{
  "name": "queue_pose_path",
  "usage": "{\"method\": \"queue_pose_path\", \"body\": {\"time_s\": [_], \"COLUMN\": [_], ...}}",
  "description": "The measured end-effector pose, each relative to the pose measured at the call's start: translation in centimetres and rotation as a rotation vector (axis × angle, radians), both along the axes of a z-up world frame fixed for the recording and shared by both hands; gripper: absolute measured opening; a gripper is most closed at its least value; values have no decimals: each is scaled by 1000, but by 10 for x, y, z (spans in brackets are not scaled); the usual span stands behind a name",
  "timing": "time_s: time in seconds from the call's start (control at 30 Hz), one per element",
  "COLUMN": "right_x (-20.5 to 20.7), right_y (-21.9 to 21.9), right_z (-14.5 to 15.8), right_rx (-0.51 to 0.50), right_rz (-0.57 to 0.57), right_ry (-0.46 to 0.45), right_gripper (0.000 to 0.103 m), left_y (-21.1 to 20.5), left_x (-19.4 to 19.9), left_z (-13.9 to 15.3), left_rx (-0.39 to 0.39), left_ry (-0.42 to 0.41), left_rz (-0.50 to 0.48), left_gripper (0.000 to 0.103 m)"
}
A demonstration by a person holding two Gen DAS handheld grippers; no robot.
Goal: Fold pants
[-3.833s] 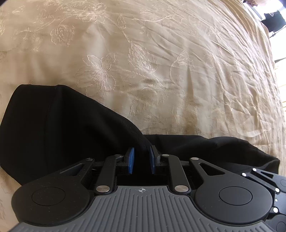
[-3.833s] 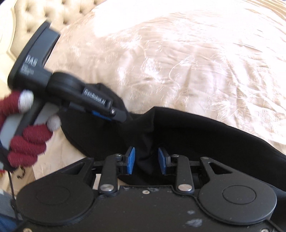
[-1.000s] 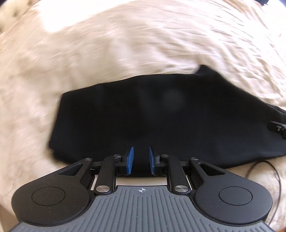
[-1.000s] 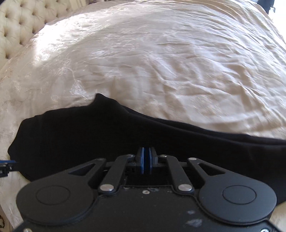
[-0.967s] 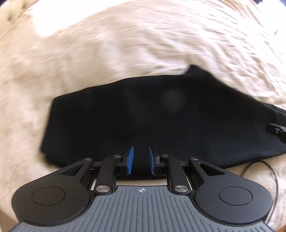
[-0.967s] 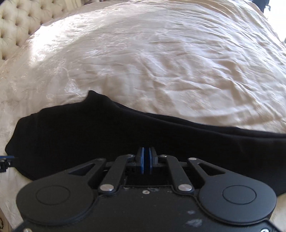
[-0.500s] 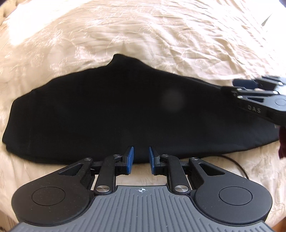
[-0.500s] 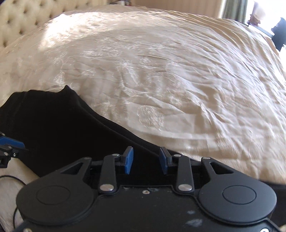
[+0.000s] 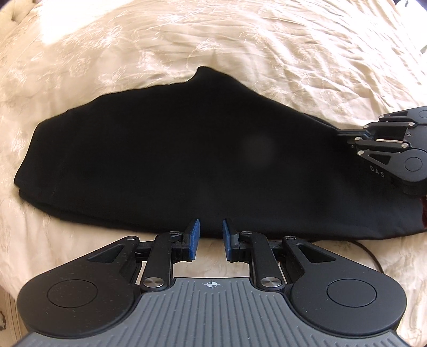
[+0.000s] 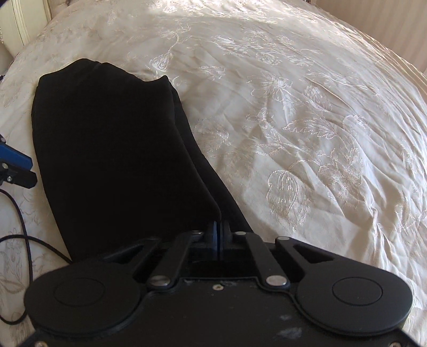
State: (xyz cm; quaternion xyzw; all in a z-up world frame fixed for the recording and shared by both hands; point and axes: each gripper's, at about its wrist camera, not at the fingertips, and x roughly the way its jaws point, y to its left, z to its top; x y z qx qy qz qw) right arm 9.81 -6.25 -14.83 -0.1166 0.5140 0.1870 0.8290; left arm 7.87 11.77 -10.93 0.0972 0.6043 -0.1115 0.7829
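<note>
Black pants [image 9: 186,160] lie flat on a cream embroidered bedspread, folded lengthwise, waist end to the left in the left wrist view. My left gripper [image 9: 210,237] is open and empty, just off the pants' near edge. My right gripper [image 10: 219,236] is shut on the far edge of the pants [image 10: 112,160], its blue pads pressed together on the fabric. The right gripper also shows in the left wrist view [image 9: 344,133], at the right end of the pants. One blue pad of the left gripper [image 10: 14,157] shows at the left edge of the right wrist view.
The cream bedspread [image 10: 307,120] spreads wide beyond the pants. A black cable [image 10: 24,235] loops on the bed by the near left. A tufted headboard corner [image 9: 10,13] sits at the far left.
My right gripper has closed on the pants' edge; it was open half a second ago. The left gripper has drawn back a little from the pants and stays open.
</note>
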Motion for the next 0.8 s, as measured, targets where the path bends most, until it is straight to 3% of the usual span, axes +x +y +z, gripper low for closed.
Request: {"method": "queue_pose_path", "body": {"time_s": [0.17,0.27,0.43,0.53,0.63,0.8], "right_x": [3,11,8,-16,-50,-116], "right_y": [-2,-2,-13,-37,-66,-111], "right_z": [4,-6,7,29,39,36], "right_rx": [-27,-34,10,91,140,107], "right_rz": [-60,-110,-273,-433,-589,-802], "right_ry": [-45,-16,-60,-98,-81,-36], "right_gripper": [2,2,23,24,24,24], "left_y": [-23,-40,-60,-62,-66,-93], "left_x": [26,45,67,62,47,22], "left_z": [-1,-6,-22,-26,-22,-18], "left_rx": [-16,-20,-10,13,17,-9], "left_ry": [-37,-53,-23,-14,-13,-7], "left_rz": [-61,-90,-111,-128,-162,-226], "left_gripper": [19,19,19,19,19,19]}}
